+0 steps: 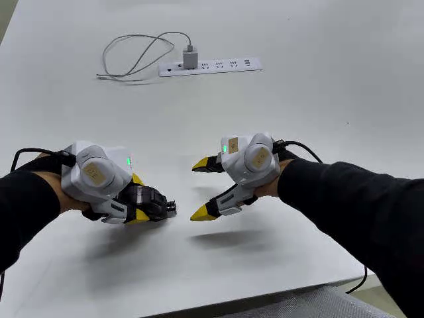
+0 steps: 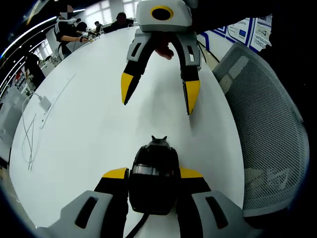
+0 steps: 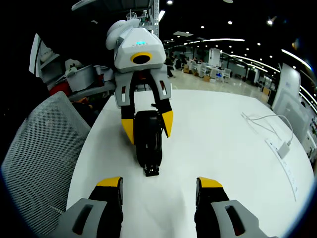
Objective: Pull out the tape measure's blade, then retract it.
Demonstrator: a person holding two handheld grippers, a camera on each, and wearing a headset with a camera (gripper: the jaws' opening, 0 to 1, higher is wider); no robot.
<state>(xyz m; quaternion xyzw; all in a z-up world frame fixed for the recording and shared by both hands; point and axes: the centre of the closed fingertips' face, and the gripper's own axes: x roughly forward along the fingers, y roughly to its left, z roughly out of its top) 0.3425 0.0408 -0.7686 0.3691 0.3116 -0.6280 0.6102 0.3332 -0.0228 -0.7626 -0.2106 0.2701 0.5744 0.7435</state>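
The black tape measure (image 2: 154, 176) sits clamped between the yellow-tipped jaws of my left gripper (image 2: 152, 173), its blade tab (image 2: 158, 139) pointing forward just above the white table (image 1: 278, 99). In the head view the left gripper (image 1: 140, 199) holds the tape measure (image 1: 151, 202) at lower left, blade tab toward the right. My right gripper (image 1: 201, 189) faces it from the right, jaws spread wide with nothing between them, a short gap from the tab. In the right gripper view the right gripper (image 3: 158, 182) stands open and the tape measure (image 3: 148, 141) lies straight ahead. No blade is drawn out.
A white power strip (image 1: 211, 66) with a plugged charger and a looped grey cable (image 1: 136, 56) lies at the far side of the table. A grey mesh chair (image 2: 262, 129) stands by the near table edge. Other people work at benches in the background.
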